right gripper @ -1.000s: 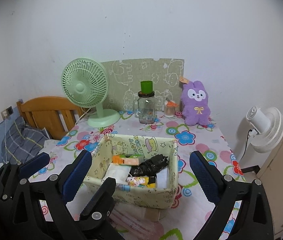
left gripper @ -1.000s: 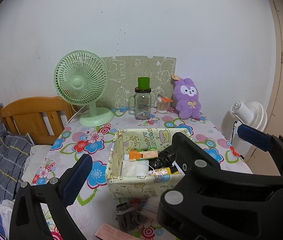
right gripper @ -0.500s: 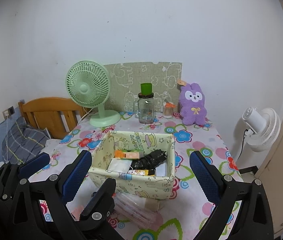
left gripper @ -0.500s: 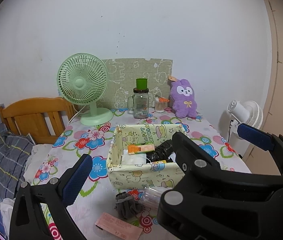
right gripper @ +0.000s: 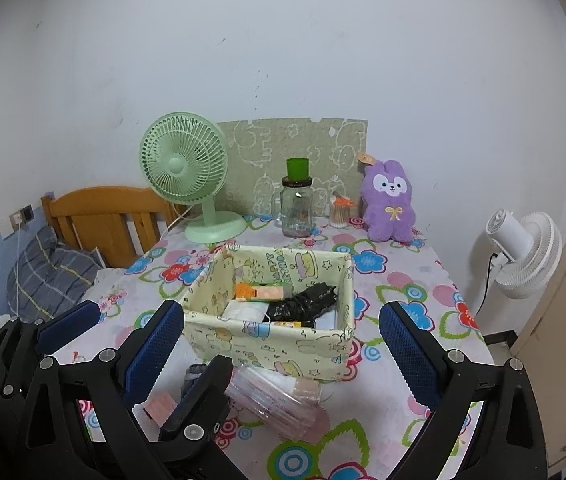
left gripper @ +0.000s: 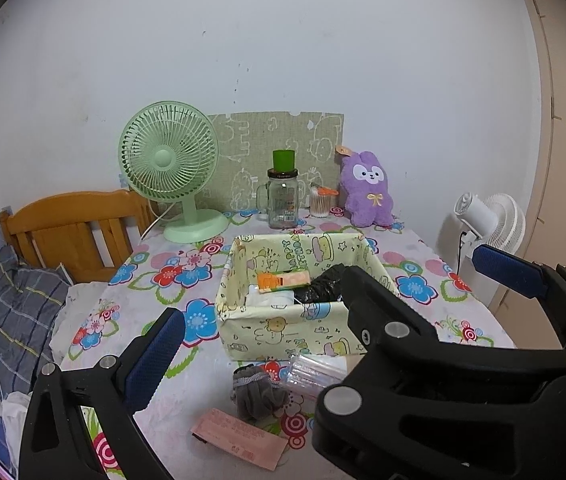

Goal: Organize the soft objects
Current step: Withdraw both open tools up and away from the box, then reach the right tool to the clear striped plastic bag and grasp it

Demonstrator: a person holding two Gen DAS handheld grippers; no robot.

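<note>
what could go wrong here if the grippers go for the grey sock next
The grey sock lies against the clear plastic pack, so a pinch may catch both. The pink paper slip close by could be dragged along. The fabric box stands right behind them, already holding things, and looks light enough to be nudged. Both grippers, left gripper and right gripper, are open and empty.

From my left gripper (left gripper: pixel 325 296) the fingers are spread wide and holding nothing, hanging over the flowery tablecloth (left gripper: pixel 171 276). The yellow cartoon box (left gripper: pixel 283 326) sits mid-table with an orange packet (left gripper: pixel 283 280), something white and a crumpled black bag (left gripper: pixel 321 286) inside. Just in front of it there's a grey glove (left gripper: pixel 257 394) touching a clear plastic pack (left gripper: pixel 315 370), and a pink paper slip (left gripper: pixel 239 438) closer to me. At the back by the wall: green fan (left gripper: pixel 171 168), glass jar (left gripper: pixel 281 200) with a green cup on top, purple bunny plush (left gripper: pixel 367 190).
</note>
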